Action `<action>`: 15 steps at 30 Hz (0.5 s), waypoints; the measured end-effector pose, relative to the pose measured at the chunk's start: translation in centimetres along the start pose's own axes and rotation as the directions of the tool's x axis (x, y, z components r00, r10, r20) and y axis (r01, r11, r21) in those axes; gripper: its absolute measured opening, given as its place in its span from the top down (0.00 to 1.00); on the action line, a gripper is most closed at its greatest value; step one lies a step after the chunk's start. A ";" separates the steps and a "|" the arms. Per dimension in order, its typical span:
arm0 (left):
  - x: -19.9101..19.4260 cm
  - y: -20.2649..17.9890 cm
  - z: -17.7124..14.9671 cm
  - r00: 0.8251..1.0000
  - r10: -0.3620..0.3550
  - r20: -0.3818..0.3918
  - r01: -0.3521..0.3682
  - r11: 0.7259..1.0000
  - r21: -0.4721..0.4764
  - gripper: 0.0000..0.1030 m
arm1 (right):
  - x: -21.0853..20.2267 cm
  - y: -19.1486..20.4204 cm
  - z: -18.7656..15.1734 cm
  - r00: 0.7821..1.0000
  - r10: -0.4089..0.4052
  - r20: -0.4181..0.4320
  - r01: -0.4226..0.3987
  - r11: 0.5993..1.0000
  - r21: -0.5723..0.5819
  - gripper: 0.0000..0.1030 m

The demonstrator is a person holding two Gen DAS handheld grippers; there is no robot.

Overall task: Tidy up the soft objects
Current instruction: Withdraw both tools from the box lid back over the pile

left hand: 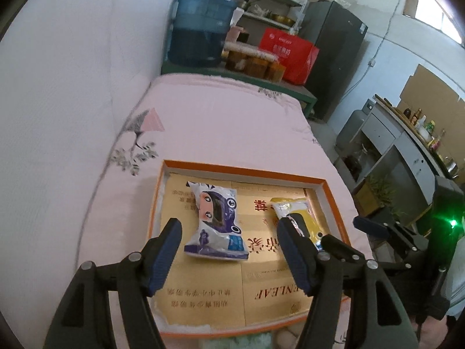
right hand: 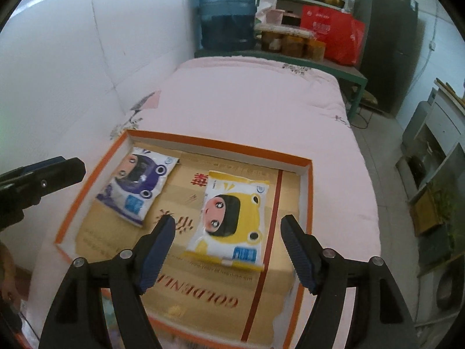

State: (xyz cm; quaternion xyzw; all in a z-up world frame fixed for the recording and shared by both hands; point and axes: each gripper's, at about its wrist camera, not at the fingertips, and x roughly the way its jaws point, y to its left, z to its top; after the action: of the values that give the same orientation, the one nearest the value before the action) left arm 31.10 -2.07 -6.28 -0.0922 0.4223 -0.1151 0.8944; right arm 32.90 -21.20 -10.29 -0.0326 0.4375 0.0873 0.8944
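A shallow orange-rimmed box [left hand: 241,171] with a gold cardboard floor lies on a pink quilted bed; it also shows in the right wrist view [right hand: 221,145]. A purple cartoon tissue pack [left hand: 216,221] lies inside at the left, also in the right wrist view [right hand: 136,186]. A yellow cartoon tissue pack [right hand: 232,221] lies inside at the right, partly hidden in the left wrist view [left hand: 293,208]. My left gripper [left hand: 229,232] is open and empty above the purple pack. My right gripper [right hand: 228,229] is open and empty above the yellow pack.
A white wall [left hand: 58,87] runs along the bed's left side. Beyond the bed's far end stand a blue water jug [left hand: 203,29], jars [left hand: 255,64] and a red bag [left hand: 287,55] on a green table. Cabinets [left hand: 407,157] stand at the right.
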 end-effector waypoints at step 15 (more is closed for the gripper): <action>-9.8 -3.4 -4.4 0.975 0.113 0.192 -0.138 0.983 0.122 0.34 | -9.9 2.4 -4.0 0.993 -0.031 0.118 0.022 0.997 0.076 0.26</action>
State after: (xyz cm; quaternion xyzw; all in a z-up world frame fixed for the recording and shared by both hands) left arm 21.23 -2.86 -0.94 -0.0150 0.3342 -0.0774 0.9392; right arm 23.41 -20.68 -4.88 0.0001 0.3860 0.0607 0.9205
